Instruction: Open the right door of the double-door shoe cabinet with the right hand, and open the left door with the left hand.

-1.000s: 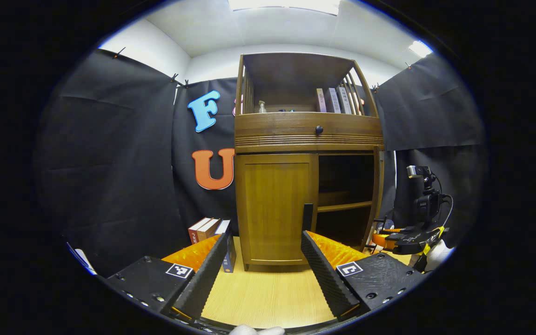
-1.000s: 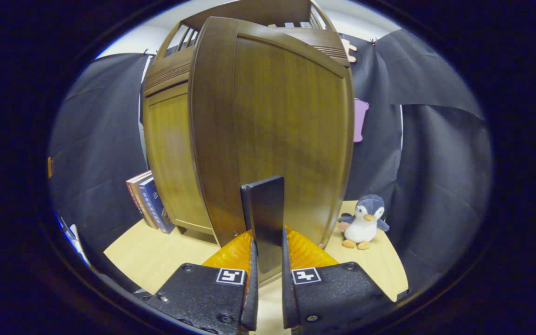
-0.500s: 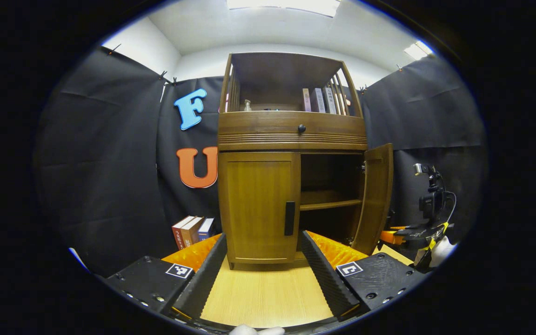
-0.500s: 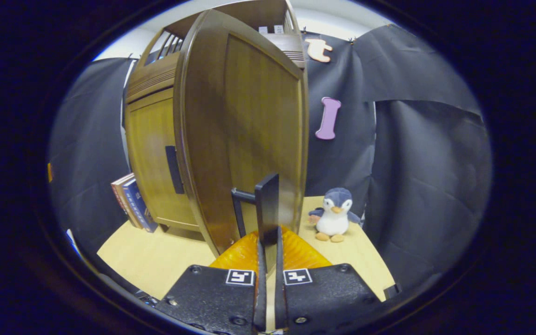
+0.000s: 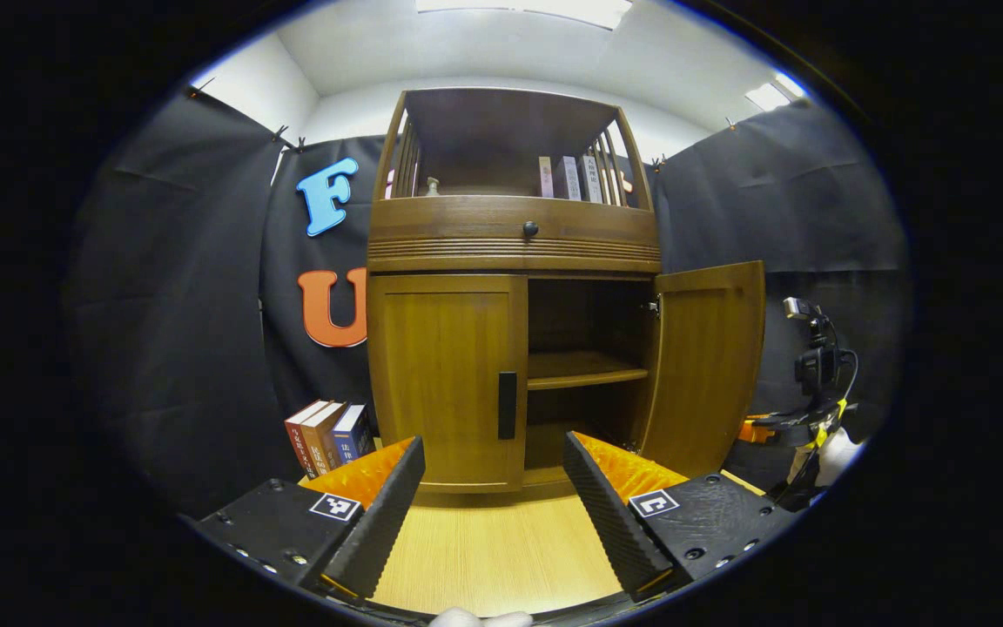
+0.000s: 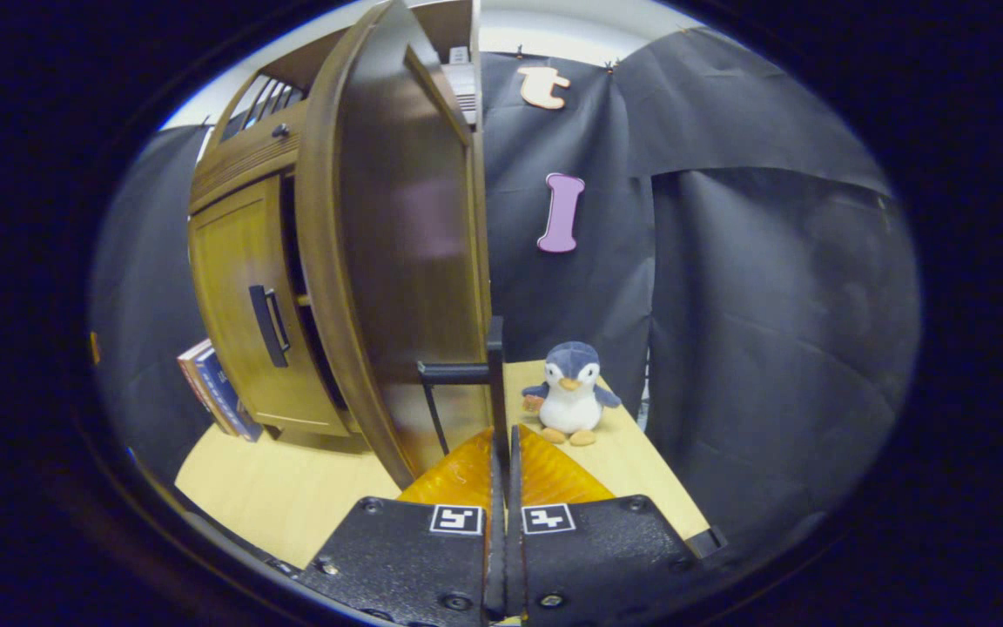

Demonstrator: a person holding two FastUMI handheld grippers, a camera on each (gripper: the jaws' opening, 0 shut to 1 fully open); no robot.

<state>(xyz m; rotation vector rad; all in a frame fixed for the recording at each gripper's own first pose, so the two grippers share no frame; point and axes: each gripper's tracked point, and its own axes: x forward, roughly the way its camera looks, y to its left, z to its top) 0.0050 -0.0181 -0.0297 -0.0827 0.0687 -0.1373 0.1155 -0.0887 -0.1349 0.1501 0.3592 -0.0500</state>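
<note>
Since a second ago the right door (image 5: 706, 370) has swung from edge-on to wide open, and my right tool (image 6: 501, 453) is still clenched on its dark bar handle (image 6: 494, 383). My left tool (image 5: 493, 488) hangs released, fingers spread, just short of the closed left door (image 5: 445, 383) of the shoe cabinet (image 5: 514, 244).

I judge the doors stiff, light wooden panels on hinges; the left door's handle (image 5: 508, 405), a slim vertical bar at its inner edge, is the place to grip. The pale wood counter (image 5: 501, 557) carries books (image 5: 327, 431) on the left and a penguin toy (image 6: 569, 392) on the right; black cloth walls close in.
</note>
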